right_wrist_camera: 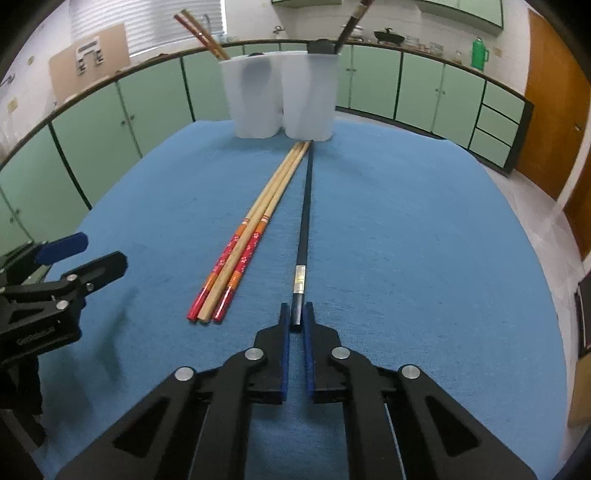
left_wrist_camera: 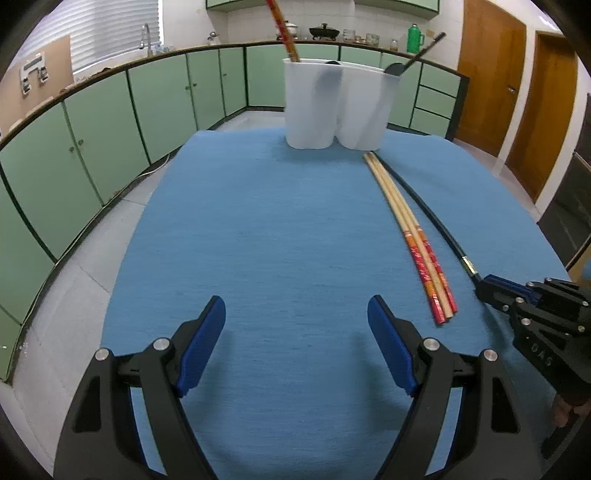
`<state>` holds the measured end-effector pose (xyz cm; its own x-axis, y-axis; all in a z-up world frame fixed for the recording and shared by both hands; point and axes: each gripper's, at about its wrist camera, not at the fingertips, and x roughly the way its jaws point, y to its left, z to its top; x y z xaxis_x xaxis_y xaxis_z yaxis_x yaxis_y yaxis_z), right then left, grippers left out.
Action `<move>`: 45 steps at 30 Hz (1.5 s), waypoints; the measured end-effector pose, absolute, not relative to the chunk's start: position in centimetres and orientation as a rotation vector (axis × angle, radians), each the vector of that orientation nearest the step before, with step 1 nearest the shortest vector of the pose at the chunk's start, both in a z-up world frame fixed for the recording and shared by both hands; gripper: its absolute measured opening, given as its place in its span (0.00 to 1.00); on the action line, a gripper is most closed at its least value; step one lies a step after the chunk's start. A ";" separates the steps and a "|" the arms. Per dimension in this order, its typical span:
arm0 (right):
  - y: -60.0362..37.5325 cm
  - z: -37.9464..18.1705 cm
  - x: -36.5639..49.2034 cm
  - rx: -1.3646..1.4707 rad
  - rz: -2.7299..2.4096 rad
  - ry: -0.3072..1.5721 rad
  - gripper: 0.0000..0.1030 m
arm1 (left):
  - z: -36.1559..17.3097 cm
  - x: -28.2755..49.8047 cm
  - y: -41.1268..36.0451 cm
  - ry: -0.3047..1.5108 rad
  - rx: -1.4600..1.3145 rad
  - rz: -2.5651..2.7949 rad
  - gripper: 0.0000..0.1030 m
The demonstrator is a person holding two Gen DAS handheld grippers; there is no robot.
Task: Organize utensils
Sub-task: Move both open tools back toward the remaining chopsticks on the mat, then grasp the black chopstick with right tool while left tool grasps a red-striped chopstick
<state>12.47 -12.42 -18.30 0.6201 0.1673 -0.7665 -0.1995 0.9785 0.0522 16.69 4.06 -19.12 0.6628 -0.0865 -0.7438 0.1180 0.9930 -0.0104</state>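
A black chopstick [right_wrist_camera: 306, 206] lies on the blue cloth [right_wrist_camera: 406, 240], pointing at the white two-cup holder [right_wrist_camera: 282, 99]. My right gripper [right_wrist_camera: 296, 317] is shut on the near end of this black chopstick, which also shows in the left wrist view as the black chopstick [left_wrist_camera: 424, 210]. Three wooden chopsticks with red ends [right_wrist_camera: 243, 243] lie just left of it, touching each other. The holder [left_wrist_camera: 338, 107] has red-ended chopsticks [left_wrist_camera: 282, 29] in its left cup and a dark utensil [left_wrist_camera: 413, 59] in its right cup. My left gripper [left_wrist_camera: 296, 314] hangs open over bare cloth, nothing between its fingers.
Green cabinets [left_wrist_camera: 110, 122] run around the table, with a counter carrying pots and a green flask [left_wrist_camera: 414, 38]. Wooden doors [left_wrist_camera: 517, 92] stand at the right. The cloth [left_wrist_camera: 258, 221] ends in a rounded edge, with grey floor beyond.
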 end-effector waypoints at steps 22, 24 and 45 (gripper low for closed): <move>-17.1 -18.6 11.7 0.044 0.175 0.868 0.07 | -21.3 17.9 -1.7 0.917 0.074 -0.170 0.75; -17.3 -18.6 11.6 0.041 0.182 0.868 0.07 | -21.3 18.0 -1.2 0.917 0.069 -0.146 0.75; -17.3 -18.6 11.8 0.019 0.256 0.866 0.23 | -21.1 17.6 -1.2 0.901 0.053 -0.157 0.55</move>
<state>11.83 -17.28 -18.61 0.6191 0.2303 -0.7508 -0.2151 0.9692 0.1200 17.62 -1.18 -21.12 0.6102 -0.1133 -0.7841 0.1579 0.9873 -0.0199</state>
